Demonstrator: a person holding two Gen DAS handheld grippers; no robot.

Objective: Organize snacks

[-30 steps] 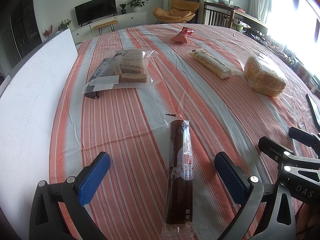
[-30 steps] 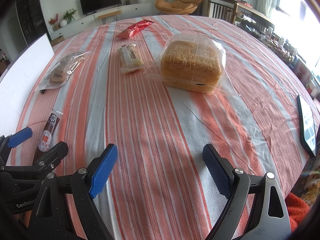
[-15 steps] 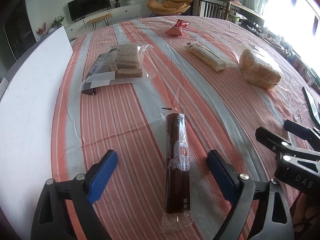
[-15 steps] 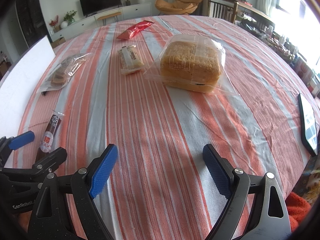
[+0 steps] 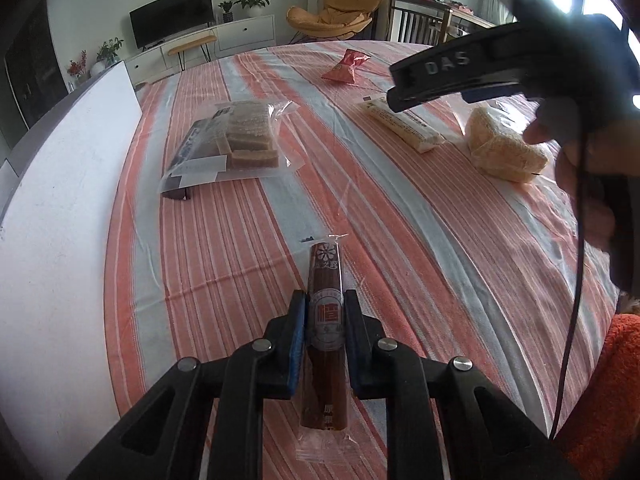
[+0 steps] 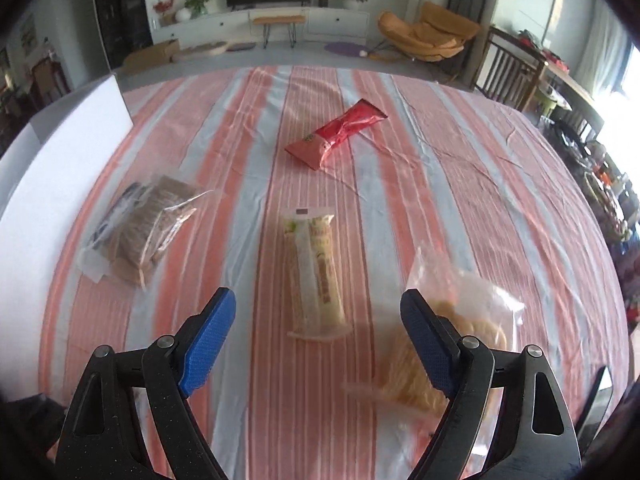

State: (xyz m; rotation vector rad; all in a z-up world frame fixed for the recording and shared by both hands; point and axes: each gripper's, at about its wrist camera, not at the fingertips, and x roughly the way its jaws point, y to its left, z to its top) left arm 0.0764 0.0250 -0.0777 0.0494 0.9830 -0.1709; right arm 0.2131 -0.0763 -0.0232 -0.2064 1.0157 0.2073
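Observation:
A long brown snack stick [image 5: 326,276] in clear wrap lies on the striped tablecloth [image 5: 248,248]. My left gripper [image 5: 325,320] is shut on its middle, blue pads pressing both sides. My right gripper [image 6: 318,298] hovers above the table with its jaws wide and slowly closing, and nothing is pressed between them. Below and ahead of it lies a pale long bar [image 6: 318,272]. A bagged bread loaf [image 6: 452,340] sits by its right finger. The right tool's black body [image 5: 460,68] and the hand [image 5: 580,168] holding it cross the upper right of the left wrist view.
A bag of brown cake slices [image 5: 236,140] [image 6: 148,232] lies to the left. A red packet [image 6: 340,132] rests farther back. A white board [image 5: 52,220] borders the table's left side. A dark phone [image 6: 600,388] sits at the right edge.
The left jaws have closed from wide open onto the brown stick. The right gripper has swung forward over the table, so the pale bar now lies before it and the loaf by its right finger.

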